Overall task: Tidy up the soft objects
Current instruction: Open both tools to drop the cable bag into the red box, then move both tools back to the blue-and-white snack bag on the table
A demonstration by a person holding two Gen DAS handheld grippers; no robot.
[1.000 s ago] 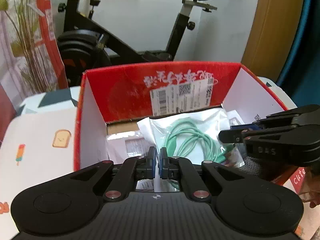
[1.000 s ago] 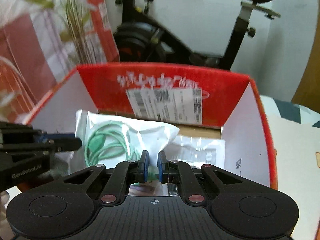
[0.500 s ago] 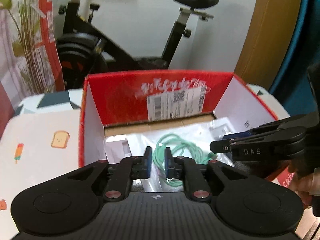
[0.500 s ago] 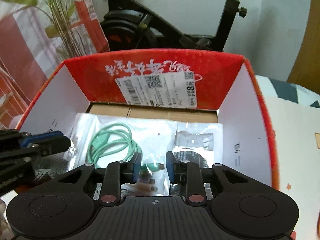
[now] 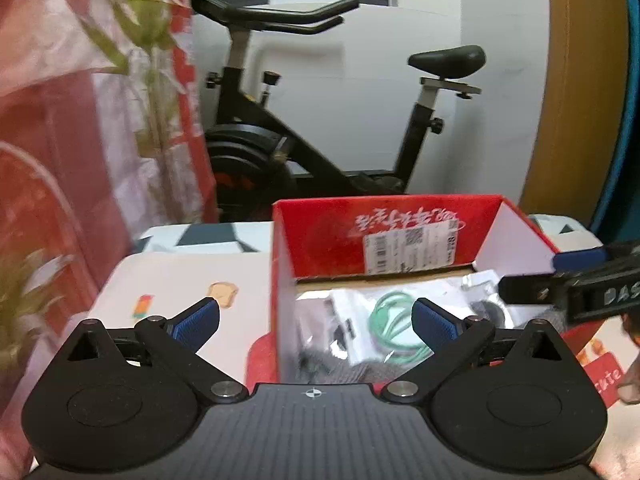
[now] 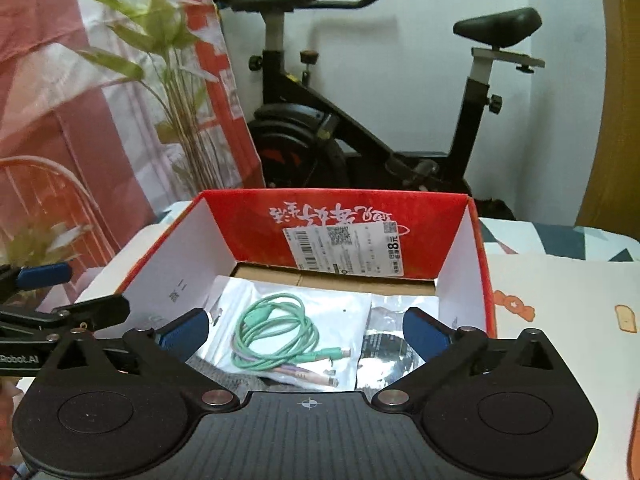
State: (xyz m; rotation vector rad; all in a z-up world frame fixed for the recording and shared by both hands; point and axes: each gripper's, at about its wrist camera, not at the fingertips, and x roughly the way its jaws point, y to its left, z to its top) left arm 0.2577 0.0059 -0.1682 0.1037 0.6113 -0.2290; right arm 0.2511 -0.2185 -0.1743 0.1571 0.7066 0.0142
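Left wrist view: the left tool [image 5: 316, 322], fingers spread wide and holding nothing, hangs over the near left corner of the red box [image 5: 384, 236], whose open top lets soft items be dropped straight in; the bagged green cable [image 5: 394, 330] lies flat on the box floor, and the right tool [image 5: 580, 284], marked "DAS", reaches over the box's right wall. Right wrist view: the right tool [image 6: 306, 330], likewise spread and empty, faces the box [image 6: 332, 220], where the cable bag [image 6: 280, 332] lies beside a second clear bag [image 6: 390, 340] below a shipping label [image 6: 344, 250] reading "8", while the left tool [image 6: 52, 320], lettered "Robot.AI", sits left of the box.
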